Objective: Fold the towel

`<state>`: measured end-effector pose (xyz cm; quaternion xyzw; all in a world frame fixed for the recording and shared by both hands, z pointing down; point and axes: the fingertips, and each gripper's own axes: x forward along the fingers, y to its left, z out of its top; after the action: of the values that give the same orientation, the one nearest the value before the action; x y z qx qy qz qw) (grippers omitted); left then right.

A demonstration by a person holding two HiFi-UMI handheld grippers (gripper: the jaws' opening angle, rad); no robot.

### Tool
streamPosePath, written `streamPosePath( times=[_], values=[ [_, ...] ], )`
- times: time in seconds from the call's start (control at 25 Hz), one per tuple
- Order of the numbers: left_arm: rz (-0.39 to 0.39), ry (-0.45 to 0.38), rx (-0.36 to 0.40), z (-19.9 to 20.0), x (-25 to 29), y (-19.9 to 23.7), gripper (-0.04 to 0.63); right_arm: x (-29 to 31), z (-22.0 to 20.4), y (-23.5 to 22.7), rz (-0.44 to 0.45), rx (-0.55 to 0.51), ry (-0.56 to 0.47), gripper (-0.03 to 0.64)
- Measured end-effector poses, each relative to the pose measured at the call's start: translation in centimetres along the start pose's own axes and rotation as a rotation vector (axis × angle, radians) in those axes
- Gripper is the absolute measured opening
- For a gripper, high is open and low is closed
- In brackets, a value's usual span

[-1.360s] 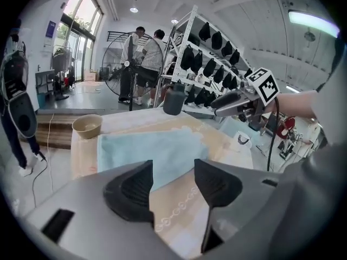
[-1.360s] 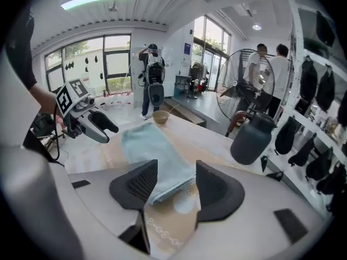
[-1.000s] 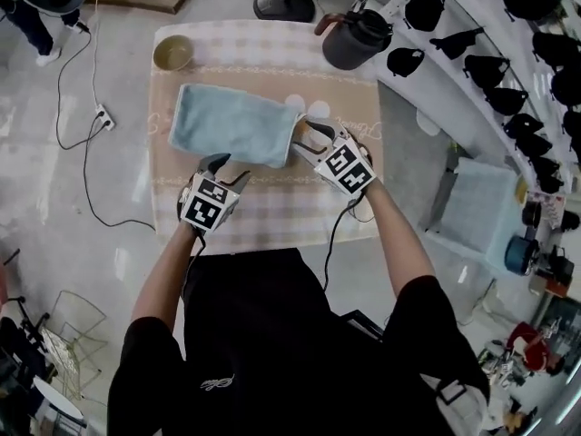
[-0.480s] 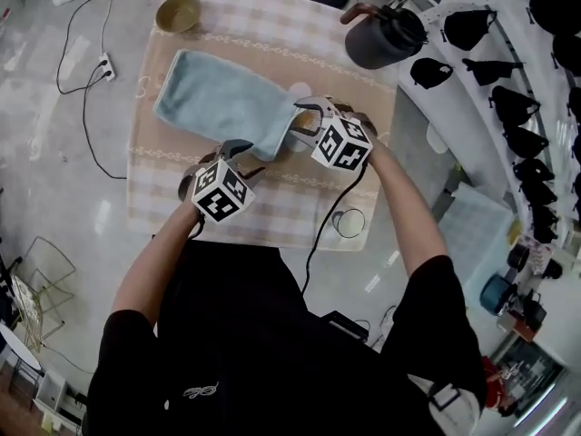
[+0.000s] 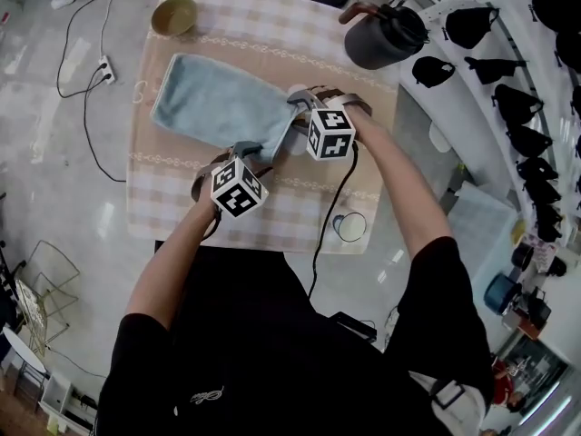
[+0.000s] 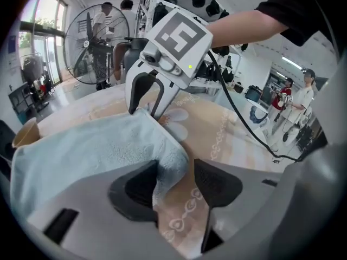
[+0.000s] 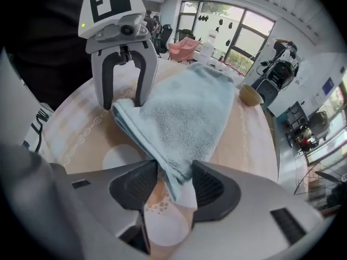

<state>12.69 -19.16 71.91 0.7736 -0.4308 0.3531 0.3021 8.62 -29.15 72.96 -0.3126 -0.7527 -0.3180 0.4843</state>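
My left gripper (image 6: pixel 176 180) has its jaws apart, tips down on the table (image 5: pixel 300 216). One near corner of the towel (image 5: pixel 218 105) sits between the pads, up against one pad and clear of the other, so nothing is gripped yet. My right gripper (image 7: pixel 174 186) is also wide open and straddles the other near corner. That corner fills most of the gap, but I judge the pads are not pressing on it.

The towel is pale blue and lies flat on the chequered cloth. It runs away from me toward the far left corner of the table, and its near short end is right under both tools. In the right gripper view that end looks layered, as if it were already doubled once.

I read this as the pick-up before a fold. Next I need to close both pairs of jaws, catching every layer at each corner. Then I lift the two corners together and carry them over to the far end, keeping them level so the edges meet.

A bowl (image 5: pixel 175 14) stands just past the towel's far end, so I should not overshoot there. A dark kettle (image 5: pixel 381 36) stands off to the right, well apart from the towel. A small cup (image 5: pixel 349 227) sits by the table's near edge, beside the right gripper's cable (image 5: pixel 320 234), and the cable could catch it.
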Motion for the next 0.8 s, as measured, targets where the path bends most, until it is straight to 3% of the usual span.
streamPosePath(
  times=[0.28, 0.4, 0.44, 0.56, 0.8],
  values=[
    [0.032, -0.007, -0.067, -0.2, 0.7, 1.0, 0.197, 0.7, -0.1, 0.4, 0.083, -0.030, -0.026, 0.187],
    [0.050, -0.045, -0.173, -0.3, 0.6, 2.0, 0.102, 0.6, -0.1, 0.1, 0.115, 0.003, -0.051, 0.169],
    [0.046, -0.070, -0.230, -0.3, 0.5, 2.4, 0.078, 0.6, -0.1, -0.1, 0.106, 0.013, -0.057, 0.116],
    [0.027, -0.118, -0.396, -0.3, -0.5, 3.0, 0.057, 0.5, -0.2, -0.5, 0.069, 0.029, -0.056, 0.090],
    [0.017, -0.197, -0.499, 0.2, -2.1, 3.3, 0.043, -0.3, 0.4, -1.2, 0.018, 0.043, -0.039, 0.060]
  ],
)
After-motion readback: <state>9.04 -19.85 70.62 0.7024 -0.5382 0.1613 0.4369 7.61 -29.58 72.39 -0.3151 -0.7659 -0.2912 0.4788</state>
